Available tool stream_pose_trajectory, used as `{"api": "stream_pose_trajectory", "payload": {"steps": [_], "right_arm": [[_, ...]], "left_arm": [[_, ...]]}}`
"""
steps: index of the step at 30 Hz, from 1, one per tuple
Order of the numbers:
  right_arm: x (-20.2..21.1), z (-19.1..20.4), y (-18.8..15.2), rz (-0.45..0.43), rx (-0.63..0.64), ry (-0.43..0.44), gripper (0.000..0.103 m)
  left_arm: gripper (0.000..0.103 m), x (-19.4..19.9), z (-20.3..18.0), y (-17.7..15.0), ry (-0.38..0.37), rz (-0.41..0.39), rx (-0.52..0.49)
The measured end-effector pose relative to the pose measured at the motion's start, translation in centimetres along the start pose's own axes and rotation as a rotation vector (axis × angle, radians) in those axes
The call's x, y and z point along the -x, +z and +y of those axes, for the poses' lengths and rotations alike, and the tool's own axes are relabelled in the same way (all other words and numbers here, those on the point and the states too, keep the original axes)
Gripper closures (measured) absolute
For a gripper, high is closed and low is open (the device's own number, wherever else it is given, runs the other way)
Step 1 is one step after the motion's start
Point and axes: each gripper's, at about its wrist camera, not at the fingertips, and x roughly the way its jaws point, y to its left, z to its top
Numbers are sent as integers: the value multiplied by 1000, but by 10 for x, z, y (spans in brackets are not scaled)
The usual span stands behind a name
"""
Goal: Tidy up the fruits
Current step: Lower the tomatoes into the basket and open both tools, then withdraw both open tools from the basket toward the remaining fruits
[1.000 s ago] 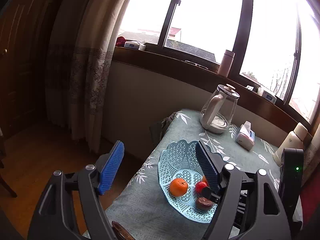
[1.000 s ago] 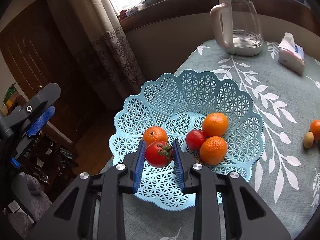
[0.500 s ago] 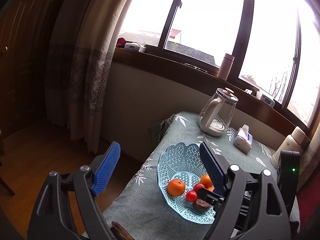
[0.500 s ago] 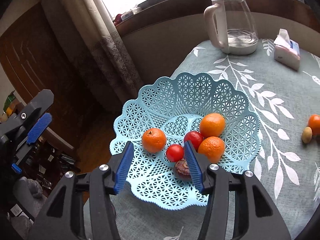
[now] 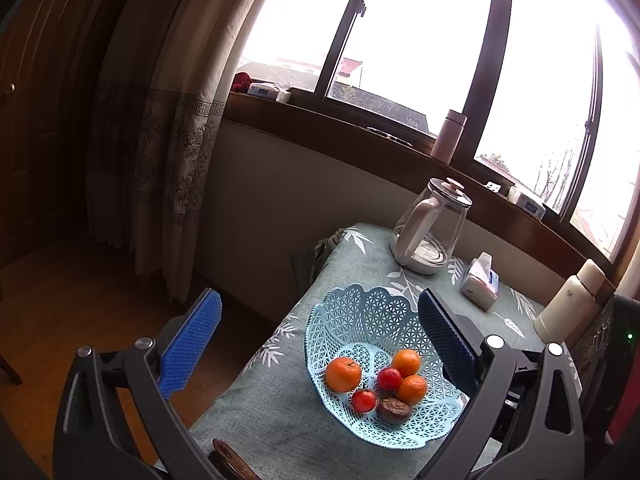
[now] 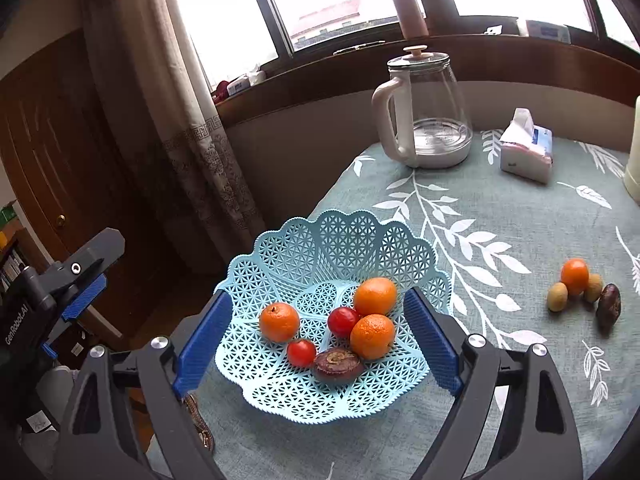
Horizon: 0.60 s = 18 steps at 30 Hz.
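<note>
Basket (image 6: pixel 280 256) – oranges (image 6: pixel 279 322); tomatoes (image 6: pixel 301 353)

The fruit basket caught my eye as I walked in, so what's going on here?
A person with a gripper in each hand is sorting fruit into the blue basket. It holds three oranges, two tomatoes and a dark fruit. The right gripper is open and empty above the basket; the left gripper is open too, off to the side. A small cluster of fruit lies on the tablecloth, not yet in the basket.
</note>
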Motion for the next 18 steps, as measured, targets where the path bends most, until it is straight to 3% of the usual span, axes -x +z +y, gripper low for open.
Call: {"api": "stream_pose_trajectory", "payload": {"steps": [11,13,18], "right_arm": [[31,-18,4,-161,-62,-41,10],[39,-19,3,-212,-60,-51,5],[52,-22,0,-293,-12,-100,5]], "left_arm": [[3,1,-8,-1,-18,-2,-12],[3,2,-9,-2,-22,-3,-15],[3,2,-15,-4,-33,-2,-25]]}}
